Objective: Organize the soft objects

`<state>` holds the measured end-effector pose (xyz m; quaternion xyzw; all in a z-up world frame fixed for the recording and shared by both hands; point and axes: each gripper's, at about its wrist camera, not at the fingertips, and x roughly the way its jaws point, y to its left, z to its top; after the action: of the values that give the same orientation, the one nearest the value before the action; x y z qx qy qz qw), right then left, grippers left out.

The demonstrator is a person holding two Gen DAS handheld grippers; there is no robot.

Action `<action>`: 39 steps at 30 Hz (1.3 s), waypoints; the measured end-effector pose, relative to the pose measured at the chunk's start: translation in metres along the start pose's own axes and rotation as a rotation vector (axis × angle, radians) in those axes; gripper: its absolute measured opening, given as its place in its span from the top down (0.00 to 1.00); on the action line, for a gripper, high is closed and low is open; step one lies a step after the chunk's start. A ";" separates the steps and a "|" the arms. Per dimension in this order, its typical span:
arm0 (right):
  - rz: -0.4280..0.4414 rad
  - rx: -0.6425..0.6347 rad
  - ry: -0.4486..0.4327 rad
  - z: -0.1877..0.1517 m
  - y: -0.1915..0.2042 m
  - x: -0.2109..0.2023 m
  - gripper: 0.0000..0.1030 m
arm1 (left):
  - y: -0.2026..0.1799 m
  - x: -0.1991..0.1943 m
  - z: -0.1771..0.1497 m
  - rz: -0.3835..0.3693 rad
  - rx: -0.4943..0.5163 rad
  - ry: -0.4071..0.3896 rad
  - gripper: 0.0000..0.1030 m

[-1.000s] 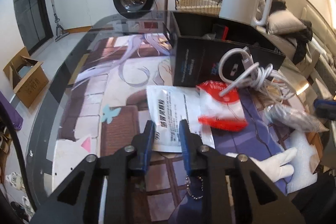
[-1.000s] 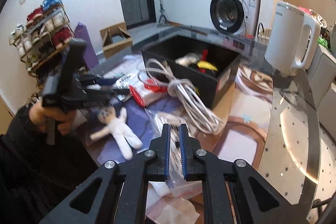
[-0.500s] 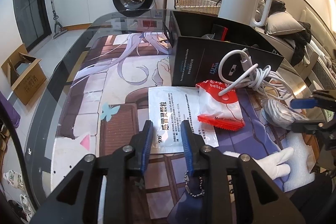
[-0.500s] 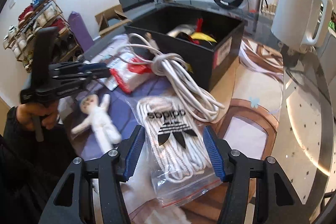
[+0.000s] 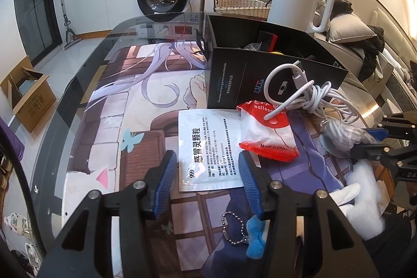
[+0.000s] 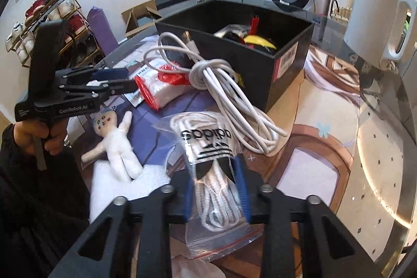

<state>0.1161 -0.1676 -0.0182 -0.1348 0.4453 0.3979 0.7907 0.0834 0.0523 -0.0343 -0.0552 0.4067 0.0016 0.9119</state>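
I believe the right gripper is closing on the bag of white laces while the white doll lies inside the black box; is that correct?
Not quite: the white doll lies on the mat outside the black box, as the right wrist view shows. The right gripper is indeed closing on the bag of white laces.

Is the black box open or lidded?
Open: the black box has no lid on it, and red and yellow items show inside.
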 end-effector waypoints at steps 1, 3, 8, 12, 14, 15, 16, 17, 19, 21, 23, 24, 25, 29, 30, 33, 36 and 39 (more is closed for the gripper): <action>0.001 -0.004 -0.015 -0.001 0.002 -0.004 0.78 | 0.000 0.000 0.000 0.001 -0.001 0.001 0.51; 0.009 -0.014 -0.052 -0.002 0.006 -0.015 0.78 | 0.000 0.000 0.000 0.001 -0.004 0.002 0.51; 0.021 -0.003 -0.138 -0.004 0.009 -0.045 0.78 | -0.003 0.004 0.000 0.001 0.003 0.019 0.48; 0.019 0.012 -0.172 -0.007 0.013 -0.059 0.78 | -0.009 0.008 0.002 0.021 0.019 0.036 0.45; 0.018 0.022 -0.186 -0.008 0.012 -0.062 0.78 | -0.011 0.010 0.003 0.020 0.024 0.042 0.42; 0.022 0.029 -0.187 -0.009 0.011 -0.063 0.78 | -0.012 0.010 0.004 0.022 0.027 0.043 0.41; 0.023 0.033 -0.191 -0.010 0.010 -0.064 0.78 | -0.012 0.009 0.005 0.022 0.029 0.043 0.39; 0.022 0.039 -0.196 -0.011 0.010 -0.065 0.78 | -0.012 0.008 0.005 0.022 0.028 0.040 0.39; 0.022 0.042 -0.202 -0.012 0.011 -0.067 0.78 | -0.010 0.003 0.003 0.031 0.020 0.030 0.37; 0.024 0.049 -0.211 -0.014 0.010 -0.069 0.78 | -0.007 -0.005 0.002 0.027 0.003 0.008 0.32; 0.022 0.053 -0.219 -0.015 0.008 -0.070 0.78 | -0.007 -0.012 0.003 0.006 -0.010 -0.012 0.27; 0.023 0.057 -0.223 -0.016 0.007 -0.071 0.78 | -0.009 -0.016 0.004 -0.010 -0.010 -0.021 0.26; 0.022 0.061 -0.226 -0.015 0.006 -0.070 0.78 | -0.012 -0.017 0.005 -0.017 -0.004 -0.022 0.26; 0.022 0.073 -0.240 -0.016 0.004 -0.071 0.78 | -0.032 -0.008 0.010 -0.036 0.054 0.005 0.26; 0.022 0.075 -0.243 -0.016 0.004 -0.072 0.78 | -0.039 -0.004 0.012 -0.034 0.078 0.010 0.26; 0.020 0.082 -0.247 -0.016 0.005 -0.072 0.78 | -0.051 0.003 0.020 -0.041 0.116 0.019 0.26; 0.021 0.088 -0.248 -0.016 0.004 -0.071 0.78 | -0.058 0.016 0.026 -0.044 0.131 0.054 0.35; 0.021 0.092 -0.251 -0.015 0.003 -0.071 0.78 | -0.062 0.018 0.024 -0.060 0.157 0.070 0.50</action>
<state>0.0850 -0.2102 0.0316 -0.0429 0.3618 0.3990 0.8415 0.1166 -0.0072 -0.0257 0.0041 0.4354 -0.0594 0.8983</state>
